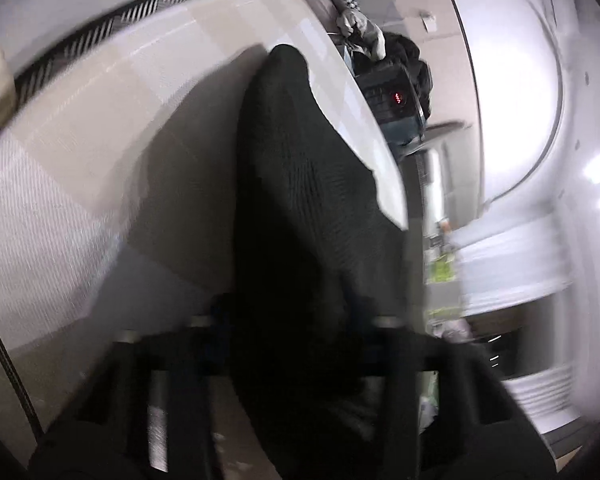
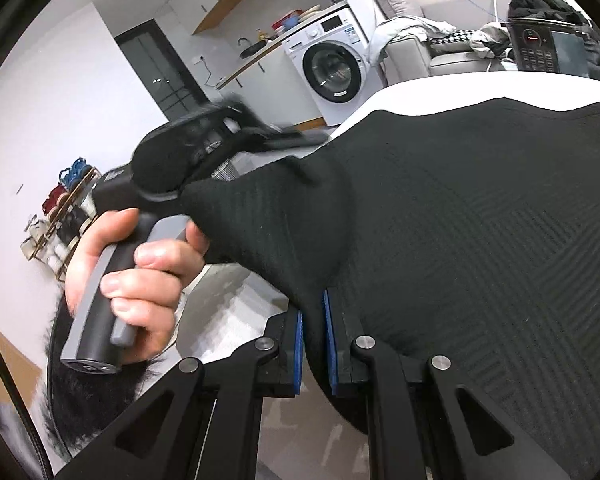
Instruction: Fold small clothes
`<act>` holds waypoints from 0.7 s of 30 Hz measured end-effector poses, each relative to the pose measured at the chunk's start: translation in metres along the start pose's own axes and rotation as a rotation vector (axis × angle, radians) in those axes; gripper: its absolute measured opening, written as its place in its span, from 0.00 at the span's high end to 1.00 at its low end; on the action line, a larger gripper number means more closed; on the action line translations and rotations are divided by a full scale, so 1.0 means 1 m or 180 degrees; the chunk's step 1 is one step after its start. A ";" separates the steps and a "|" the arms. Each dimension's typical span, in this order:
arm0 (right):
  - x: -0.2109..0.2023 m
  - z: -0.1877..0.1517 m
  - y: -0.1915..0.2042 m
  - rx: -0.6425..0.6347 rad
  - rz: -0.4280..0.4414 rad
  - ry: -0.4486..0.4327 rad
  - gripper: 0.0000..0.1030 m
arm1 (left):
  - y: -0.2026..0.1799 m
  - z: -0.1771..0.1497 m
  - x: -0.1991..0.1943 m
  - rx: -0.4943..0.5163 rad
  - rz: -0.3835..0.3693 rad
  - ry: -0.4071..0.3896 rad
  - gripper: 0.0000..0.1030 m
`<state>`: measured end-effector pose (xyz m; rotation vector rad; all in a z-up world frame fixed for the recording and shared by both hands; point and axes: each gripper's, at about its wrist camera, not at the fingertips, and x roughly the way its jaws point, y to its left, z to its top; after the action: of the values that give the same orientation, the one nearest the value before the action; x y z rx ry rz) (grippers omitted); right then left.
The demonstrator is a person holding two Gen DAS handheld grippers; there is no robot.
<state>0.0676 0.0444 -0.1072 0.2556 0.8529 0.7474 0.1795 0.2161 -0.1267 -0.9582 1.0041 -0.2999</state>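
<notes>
Black knit cloth [image 2: 460, 216] lies spread over the white table [image 2: 412, 84], one corner lifted off it. My right gripper [image 2: 314, 344] has its blue pads pinched narrow on the near edge. From the left camera, my left gripper [image 1: 296, 332] looks closed on a bunched fold, though blur hides its pads. The person's hand [image 2: 136, 280] grips the left handle. To fold well, I'd keep both corners taut and level, carry them across together, and lay the edges flush before letting go
</notes>
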 end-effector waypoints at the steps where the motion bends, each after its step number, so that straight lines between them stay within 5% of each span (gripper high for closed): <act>1: -0.001 -0.002 0.000 0.0005 0.0015 0.0015 0.90 | -0.006 -0.002 0.001 0.0128 0.0089 -0.0028 0.91; 6: -0.006 -0.004 -0.010 0.0083 0.0030 0.0124 0.86 | -0.040 -0.007 -0.011 0.0533 0.0178 -0.0196 0.94; 10: -0.029 -0.007 -0.028 0.0283 -0.0017 0.0056 0.61 | -0.092 -0.011 -0.020 0.0919 0.0153 -0.0271 0.94; 13: -0.064 -0.011 -0.046 0.0343 -0.0353 -0.0169 0.40 | -0.144 -0.020 -0.014 0.1286 0.0155 -0.0281 0.94; 21: -0.169 -0.027 -0.115 0.0842 -0.1225 -0.0660 0.39 | -0.315 -0.112 0.061 0.2278 -0.0066 0.0248 0.93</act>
<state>0.0315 -0.1572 -0.0811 0.3842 0.7718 0.2429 0.1822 -0.0631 0.0670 -0.3069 0.8602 -0.6640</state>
